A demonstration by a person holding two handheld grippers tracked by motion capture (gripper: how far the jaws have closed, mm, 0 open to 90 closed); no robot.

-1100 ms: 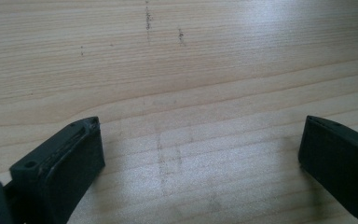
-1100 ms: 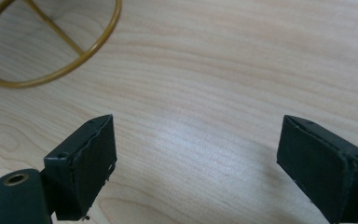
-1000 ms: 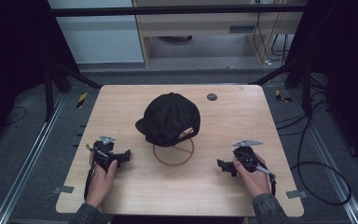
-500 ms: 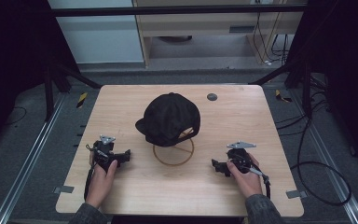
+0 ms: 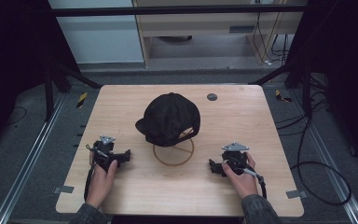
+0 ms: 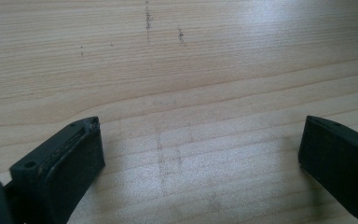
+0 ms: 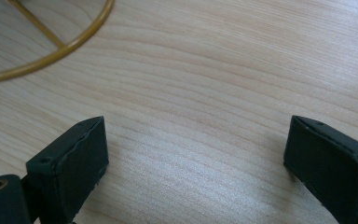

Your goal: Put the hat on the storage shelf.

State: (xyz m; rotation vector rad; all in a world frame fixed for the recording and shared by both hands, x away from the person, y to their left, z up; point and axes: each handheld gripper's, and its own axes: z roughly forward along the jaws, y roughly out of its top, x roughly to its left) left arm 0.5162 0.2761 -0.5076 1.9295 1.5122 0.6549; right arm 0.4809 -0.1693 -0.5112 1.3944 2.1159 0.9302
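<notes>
A black cap (image 5: 170,116) sits on a gold wire stand whose ring base (image 5: 172,164) rests mid-table. My left gripper (image 5: 127,155) lies low on the wood left of the stand, held by a hand and pointing at the ring. Its jaws stand wide apart (image 6: 200,135) over bare wood. My right gripper (image 5: 212,167) is right of the stand and points left toward it. Its jaws (image 7: 198,133) have just been opening and are open, with nothing between them. Part of the ring (image 7: 74,43) curves across the top left of the right gripper view.
The wooden table (image 5: 261,126) carries a small dark disc (image 5: 211,97) near its far edge, behind the cap. Black frame legs and cables stand around the table on the floor.
My right gripper has moved left toward the stand's ring and slightly lower. The left gripper and the cap have stayed put.
</notes>
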